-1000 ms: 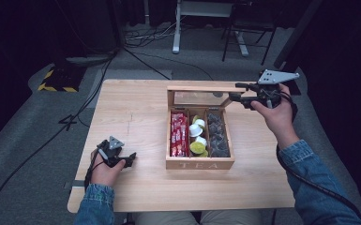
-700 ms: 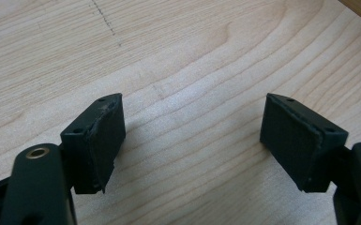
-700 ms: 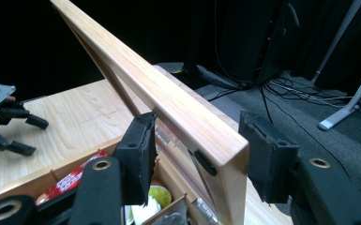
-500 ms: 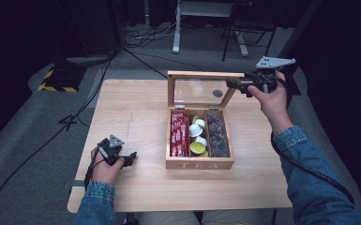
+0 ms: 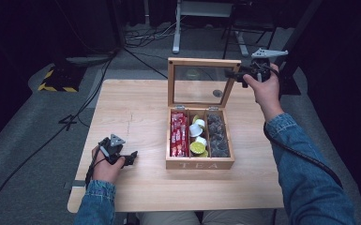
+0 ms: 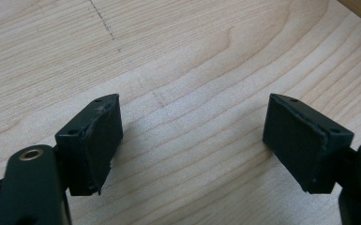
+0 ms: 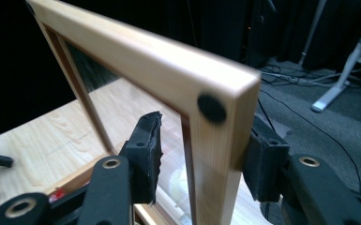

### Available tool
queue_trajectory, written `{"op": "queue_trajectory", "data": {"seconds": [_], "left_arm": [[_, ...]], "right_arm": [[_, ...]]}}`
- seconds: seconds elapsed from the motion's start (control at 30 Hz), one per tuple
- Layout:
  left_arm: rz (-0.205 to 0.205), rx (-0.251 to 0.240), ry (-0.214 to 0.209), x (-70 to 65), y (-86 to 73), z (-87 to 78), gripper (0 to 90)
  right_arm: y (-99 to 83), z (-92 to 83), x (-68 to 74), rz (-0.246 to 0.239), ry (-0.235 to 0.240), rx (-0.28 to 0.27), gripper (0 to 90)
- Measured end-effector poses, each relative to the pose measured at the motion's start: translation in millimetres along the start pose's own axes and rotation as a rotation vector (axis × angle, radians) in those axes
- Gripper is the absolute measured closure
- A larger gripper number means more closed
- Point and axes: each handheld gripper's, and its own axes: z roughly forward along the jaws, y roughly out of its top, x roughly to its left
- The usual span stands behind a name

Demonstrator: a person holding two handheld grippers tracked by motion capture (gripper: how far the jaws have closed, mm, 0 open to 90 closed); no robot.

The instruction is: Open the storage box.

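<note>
Fingers (image 7: 262, 164) of right gripper (image 5: 233, 74) straddle upright lid (image 5: 204, 84), arm outstretched.

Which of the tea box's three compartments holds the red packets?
The left compartment, on the left gripper's side. The middle compartment holds round cups, one lime green; the right compartment holds dark packets.

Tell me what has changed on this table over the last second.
The right gripper has swung the tea box's glass lid from nearly flat up to upright, its jaws closing around the frame's corner. The left gripper stayed on the table, its empty jaws opening. The box's contents are unmoved.
</note>
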Motion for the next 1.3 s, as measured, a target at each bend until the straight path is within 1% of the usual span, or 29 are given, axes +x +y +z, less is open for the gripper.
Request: {"op": "queue_trajectory", "data": {"seconds": [0.17, 0.2, 0.3, 0.57, 0.67, 0.8, 0.83, 0.93, 1.13, 1.3], "left_arm": [[0.000, 0.000, 0.000, -0.1, 0.0, 0.0, 20.5], [0.000, 0.000, 0.001, -0.1, 0.0, 0.0, 20.5], [0.001, 0.001, 0.000, -0.2, 0.0, 0.0, 20.6], [0.001, 0.001, 0.000, -0.2, 0.0, 0.0, 20.6], [0.001, 0.001, 0.001, -0.4, -0.1, 0.0, 20.7], [0.003, 0.003, -0.001, -0.9, -0.5, -0.7, 20.7], [0.009, 0.006, -0.002, -0.6, -0.5, -0.9, 20.7], [0.006, 0.003, -0.002, -1.3, -0.9, -1.0, 20.8], [0.003, 0.001, -0.002, -1.7, -1.4, -1.2, 20.7], [0.003, 0.001, -0.002, -1.7, -1.4, -1.2, 20.7]], "right_arm": [[-2.8, 8.9, -7.9, 0.019, -0.009, -0.005, 52.8], [-3.4, 13.1, -12.0, 0.040, -0.011, -0.006, 52.7], [-3.3, 18.1, -15.1, 0.040, -0.026, -0.002, 52.2], [-4.2, 29.6, -19.5, 0.031, -0.061, 0.011, 46.9], [-7.4, 35.8, -22.0, 0.030, -0.081, 0.010, 45.2], [-10.8, 39.5, -25.5, 0.043, -0.085, 0.013, 45.2], [-11.8, 40.5, -26.4, 0.047, -0.086, 0.013, 45.1], [-15.3, 44.3, -28.4, 0.055, -0.097, 0.017, 44.2], [-18.7, 48.6, -30.9, 0.059, -0.104, 0.027, 43.2], [-21.6, 51.4, -32.2, 0.063, -0.109, 0.040, 40.7]]}}
